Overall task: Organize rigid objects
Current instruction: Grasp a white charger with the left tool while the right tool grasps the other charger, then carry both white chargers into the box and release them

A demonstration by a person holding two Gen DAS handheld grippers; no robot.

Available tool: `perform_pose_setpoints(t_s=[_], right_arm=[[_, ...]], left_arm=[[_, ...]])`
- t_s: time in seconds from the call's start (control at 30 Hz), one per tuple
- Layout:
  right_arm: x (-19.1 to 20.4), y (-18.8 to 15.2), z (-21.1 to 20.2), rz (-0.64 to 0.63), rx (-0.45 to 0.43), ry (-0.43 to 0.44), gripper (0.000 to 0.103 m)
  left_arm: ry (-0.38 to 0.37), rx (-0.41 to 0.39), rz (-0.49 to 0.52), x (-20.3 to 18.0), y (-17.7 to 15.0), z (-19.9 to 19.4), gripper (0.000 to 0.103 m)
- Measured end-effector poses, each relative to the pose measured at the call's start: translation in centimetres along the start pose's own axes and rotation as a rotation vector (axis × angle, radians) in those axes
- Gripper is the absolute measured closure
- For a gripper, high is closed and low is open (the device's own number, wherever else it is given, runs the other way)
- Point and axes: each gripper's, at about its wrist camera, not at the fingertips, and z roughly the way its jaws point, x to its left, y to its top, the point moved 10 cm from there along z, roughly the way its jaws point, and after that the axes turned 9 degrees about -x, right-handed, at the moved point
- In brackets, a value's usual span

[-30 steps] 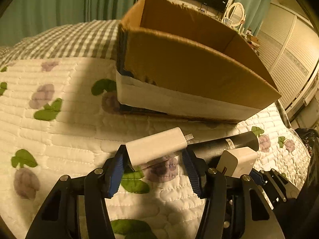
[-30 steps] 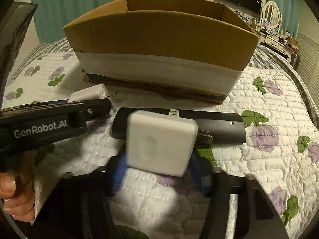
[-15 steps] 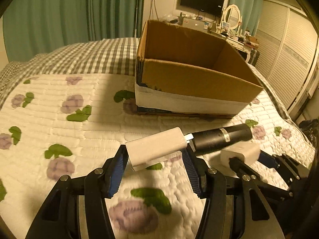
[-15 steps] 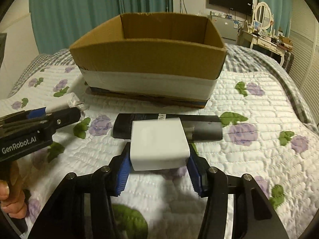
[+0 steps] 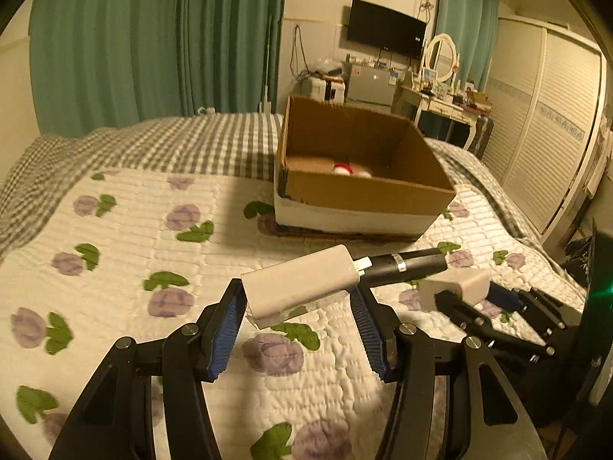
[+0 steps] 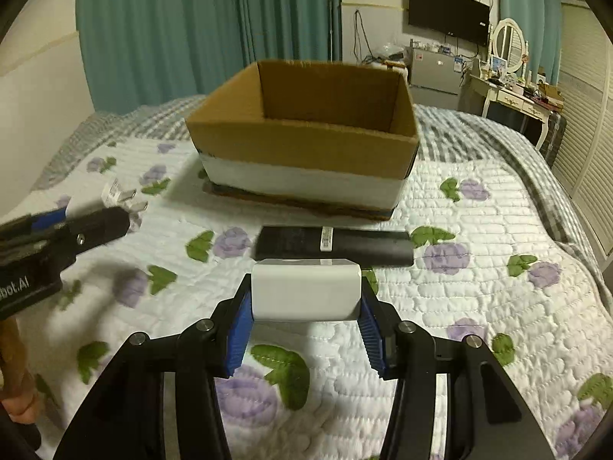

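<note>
two rigid white chargers, light and smooth: left gripper [image 5: 299, 299] clamps one charger [image 5: 302, 285] across its sides; right gripper [image 6: 305, 306] clamps the other charger [image 6: 305, 291] likewise.

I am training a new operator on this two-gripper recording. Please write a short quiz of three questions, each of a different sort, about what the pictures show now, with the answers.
1. True or false: the left gripper and the right gripper each hold a white charger.
2. Multiple choice: where does the black cylinder lie? A) inside the cardboard box; B) on the quilt in front of the box; C) in a gripper.
3. Fill in: the left wrist view shows a red and white thing already inside the ____.

Key: 1 true; 2 B; 3 cardboard box.
</note>
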Motion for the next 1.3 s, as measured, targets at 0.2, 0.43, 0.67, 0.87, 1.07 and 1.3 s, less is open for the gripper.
perform_pose_setpoints(t_s=[0.2, 0.43, 0.67, 0.87, 1.07, 1.3], right_arm=[[0.1, 2.6, -3.7, 0.022, -0.080, 0.006, 0.053], [-0.1, 6.3, -8.3, 0.003, -0.179, -0.004, 0.053], [-1.2, 10.2, -12.0, -0.009, -0.277, -0.029, 0.053], [-1.8, 14.5, -14.1, -0.015, -0.365, -0.026, 0.053], [-2.1, 18.3, -14.5, -0.035, -0.427, -0.021, 0.053], [-1.9, 20.8, -11.3, -0.046, -0.435, -0.003, 0.053]], left_arm=[[-0.004, -0.081, 0.016, -0.6, 2.6, -3.4, 0.046], [-0.027, -0.178, 0.024, -1.8, 6.3, -6.5, 0.046], [-0.052, -0.256, 0.030, -3.0, 9.9, -8.6, 0.046], [-0.080, -0.307, 0.033, -3.7, 13.3, -9.1, 0.046], [-0.105, -0.346, 0.053, -4.6, 16.6, -8.1, 0.046], [-0.106, -0.366, 0.045, -4.5, 19.3, -4.8, 0.046]])
